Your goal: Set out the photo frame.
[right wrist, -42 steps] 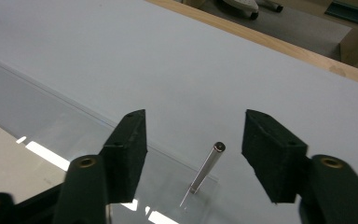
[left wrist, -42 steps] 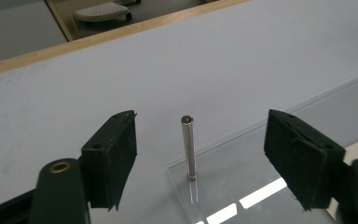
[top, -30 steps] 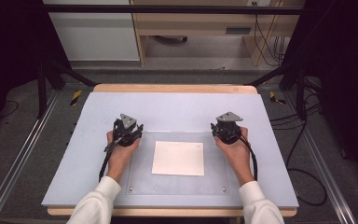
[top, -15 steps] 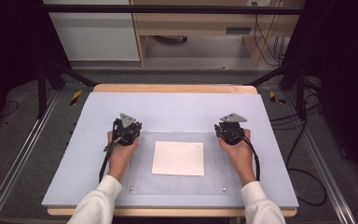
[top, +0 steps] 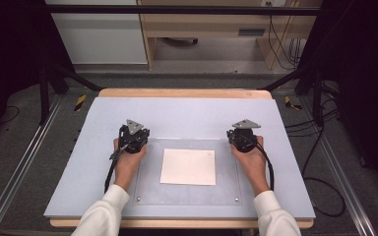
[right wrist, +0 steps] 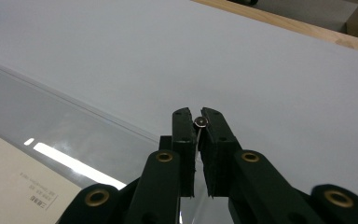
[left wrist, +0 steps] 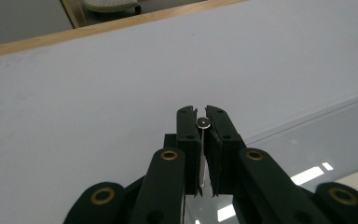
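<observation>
My left gripper [top: 133,132] rests at the far left corner of a clear plastic plate [top: 226,167]. In the left gripper view its jaws [left wrist: 203,116] are closed on a small round silver stud [left wrist: 203,122] at their tips. My right gripper [top: 243,132] sits at the plate's far right corner. Its jaws [right wrist: 199,116] have just been closing, and a like stud [right wrist: 200,122] sits pinched between the tips. A white sheet of paper [top: 188,167] lies under the plate between the two hands.
The plate lies on a pale blue-grey board [top: 187,115] with a wooden far edge [top: 184,93]. Two small screws [top: 139,199] mark the plate's near corners. Black frame bars and cables [top: 320,147] flank the table, with a cabinet behind.
The right hand has edged slightly to the right with its gripper. The left hand has stayed where it was.
</observation>
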Motion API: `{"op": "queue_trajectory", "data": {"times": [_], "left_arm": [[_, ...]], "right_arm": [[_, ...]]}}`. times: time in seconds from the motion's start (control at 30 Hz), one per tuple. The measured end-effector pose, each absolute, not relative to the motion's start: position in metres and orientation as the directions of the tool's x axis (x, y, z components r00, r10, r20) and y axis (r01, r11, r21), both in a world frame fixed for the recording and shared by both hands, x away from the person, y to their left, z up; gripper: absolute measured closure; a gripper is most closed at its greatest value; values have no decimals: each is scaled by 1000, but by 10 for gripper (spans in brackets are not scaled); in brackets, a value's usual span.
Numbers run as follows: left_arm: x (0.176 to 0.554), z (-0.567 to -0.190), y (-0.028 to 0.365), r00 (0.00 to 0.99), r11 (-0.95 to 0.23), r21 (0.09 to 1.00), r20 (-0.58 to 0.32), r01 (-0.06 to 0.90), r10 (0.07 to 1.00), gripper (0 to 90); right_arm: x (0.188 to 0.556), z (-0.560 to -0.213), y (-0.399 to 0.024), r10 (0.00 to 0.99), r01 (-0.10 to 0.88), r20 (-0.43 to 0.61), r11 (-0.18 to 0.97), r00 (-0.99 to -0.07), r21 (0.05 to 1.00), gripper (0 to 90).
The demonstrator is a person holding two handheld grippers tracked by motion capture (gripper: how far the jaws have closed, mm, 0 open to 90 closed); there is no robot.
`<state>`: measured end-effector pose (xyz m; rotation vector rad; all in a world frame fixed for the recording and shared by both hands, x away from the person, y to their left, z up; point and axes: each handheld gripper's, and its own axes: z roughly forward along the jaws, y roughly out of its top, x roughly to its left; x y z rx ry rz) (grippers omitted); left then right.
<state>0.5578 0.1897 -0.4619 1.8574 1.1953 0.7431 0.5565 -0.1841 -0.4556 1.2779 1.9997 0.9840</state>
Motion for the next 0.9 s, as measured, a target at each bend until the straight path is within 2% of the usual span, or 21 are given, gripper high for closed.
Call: {"op": "queue_trajectory", "data": {"times": [0.2, 0.7, 0.9], "left_arm": [[560, -460, 191, 391, -242, 842, 41, 482, 920, 846], [579, -444, 191, 428, -301, 740, 20, 601, 904, 848], [589, -441, 192, 434, -297, 713, -11, 635, 901, 846]], "right_arm": [[561, -451, -184, 921, 549, -47, 271, -387, 791, 857], [583, -435, -181, 916, 677, -11, 305, -402, 669, 859], [596, -429, -182, 916, 736, 42, 292, -399, 611, 859]]}}
